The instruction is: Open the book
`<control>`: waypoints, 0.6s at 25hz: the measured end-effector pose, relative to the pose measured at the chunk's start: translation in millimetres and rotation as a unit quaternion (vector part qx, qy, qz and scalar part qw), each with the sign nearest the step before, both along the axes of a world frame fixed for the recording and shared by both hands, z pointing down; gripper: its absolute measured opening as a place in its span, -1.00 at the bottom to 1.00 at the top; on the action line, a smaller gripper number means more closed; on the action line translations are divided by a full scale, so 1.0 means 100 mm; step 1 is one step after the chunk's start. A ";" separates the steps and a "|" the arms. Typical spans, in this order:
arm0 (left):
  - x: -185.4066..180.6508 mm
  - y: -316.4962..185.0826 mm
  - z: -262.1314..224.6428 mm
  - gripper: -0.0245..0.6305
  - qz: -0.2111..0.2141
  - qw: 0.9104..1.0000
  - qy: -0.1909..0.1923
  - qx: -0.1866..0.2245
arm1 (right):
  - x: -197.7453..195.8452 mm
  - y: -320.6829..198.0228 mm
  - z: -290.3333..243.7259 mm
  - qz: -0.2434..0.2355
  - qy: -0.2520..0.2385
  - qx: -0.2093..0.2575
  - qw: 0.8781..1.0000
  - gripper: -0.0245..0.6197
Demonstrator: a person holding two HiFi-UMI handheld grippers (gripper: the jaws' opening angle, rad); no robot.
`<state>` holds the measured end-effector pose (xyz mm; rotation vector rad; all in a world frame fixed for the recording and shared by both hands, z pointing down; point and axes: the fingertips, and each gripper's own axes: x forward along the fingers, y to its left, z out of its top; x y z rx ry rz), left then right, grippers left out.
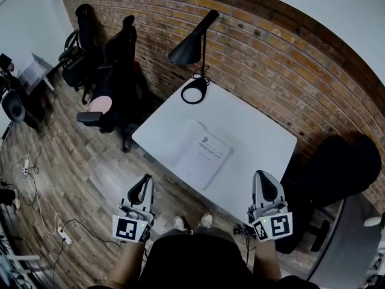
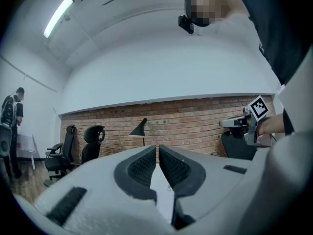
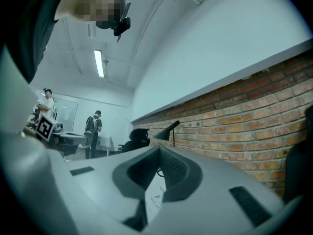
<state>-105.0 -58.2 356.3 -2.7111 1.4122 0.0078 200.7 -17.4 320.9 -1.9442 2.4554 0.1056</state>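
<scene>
A closed white book (image 1: 203, 153) lies flat on the white table (image 1: 258, 131), small print on its cover. Both grippers hover level, short of the table's near edge, apart from the book. My left gripper (image 1: 146, 179) is at the near left, its jaws together with nothing between them. My right gripper (image 1: 262, 176) is at the near right, jaws likewise shut and empty. In the left gripper view a strip of the book (image 2: 164, 180) shows below the closed fingertips of the left gripper (image 2: 157, 148). In the right gripper view the book (image 3: 154, 198) lies under the closed right gripper (image 3: 159, 150).
A black desk lamp (image 1: 194, 47) stands at the table's far corner by the brick wall (image 1: 271, 41). Black office chairs (image 1: 117, 71) stand to the left, another dark chair (image 1: 337, 167) to the right. Cables (image 1: 36, 185) run over the wooden floor. People (image 3: 92, 133) stand far off.
</scene>
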 end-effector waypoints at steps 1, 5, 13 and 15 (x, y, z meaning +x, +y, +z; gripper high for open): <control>-0.01 0.01 -0.01 -0.81 0.001 1.000 0.000 0.002 | -0.02 -0.01 0.00 0.000 -0.001 0.001 1.000 -0.88; -0.14 0.04 0.01 -0.81 -0.003 1.000 -0.004 0.001 | -0.14 -0.04 -0.02 -0.004 -0.003 0.007 1.000 -0.88; -0.22 0.08 0.10 -0.81 -0.001 1.000 0.003 -0.021 | -0.29 -0.02 -0.02 -0.009 0.009 0.007 1.000 -0.88; -0.25 0.07 0.09 -0.81 0.000 1.000 0.006 -0.002 | -0.31 -0.01 -0.02 -0.010 0.012 0.006 1.000 -0.88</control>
